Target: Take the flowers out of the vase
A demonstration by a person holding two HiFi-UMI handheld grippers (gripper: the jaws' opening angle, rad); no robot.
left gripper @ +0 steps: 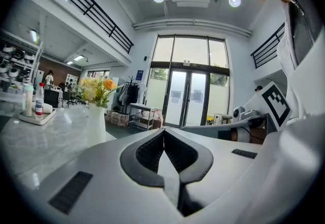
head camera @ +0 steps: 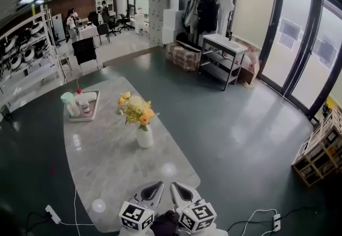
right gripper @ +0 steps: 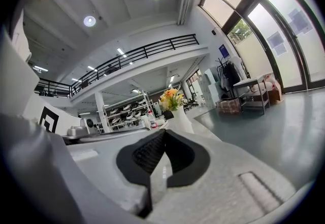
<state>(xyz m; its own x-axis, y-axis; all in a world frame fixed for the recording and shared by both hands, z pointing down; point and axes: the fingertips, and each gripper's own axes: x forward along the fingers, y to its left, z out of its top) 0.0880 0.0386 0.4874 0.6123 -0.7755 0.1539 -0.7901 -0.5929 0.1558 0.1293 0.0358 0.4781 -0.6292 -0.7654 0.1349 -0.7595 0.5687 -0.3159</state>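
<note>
A white vase [head camera: 145, 137] with yellow and orange flowers [head camera: 136, 110] stands upright near the middle of the grey marble table [head camera: 107, 176]. Both grippers hover side by side at the table's near edge, well short of the vase. My left gripper [head camera: 158, 183] and right gripper [head camera: 175, 184] each have their jaws pressed together with nothing between them. In the left gripper view the shut jaws [left gripper: 164, 130] point past the vase [left gripper: 96, 125] and flowers [left gripper: 97, 91] at the left. From the right gripper's shut jaws [right gripper: 164, 131], the flowers [right gripper: 171, 99] and vase [right gripper: 181, 120] lie just ahead.
A tray [head camera: 84, 117] with bottles [head camera: 80, 102] sits at the table's far left. On the floor lie a power strip [head camera: 52, 213] at left and another [head camera: 276, 222] at right. A wooden crate [head camera: 320, 152] stands at right, a shelf table [head camera: 223, 58] behind.
</note>
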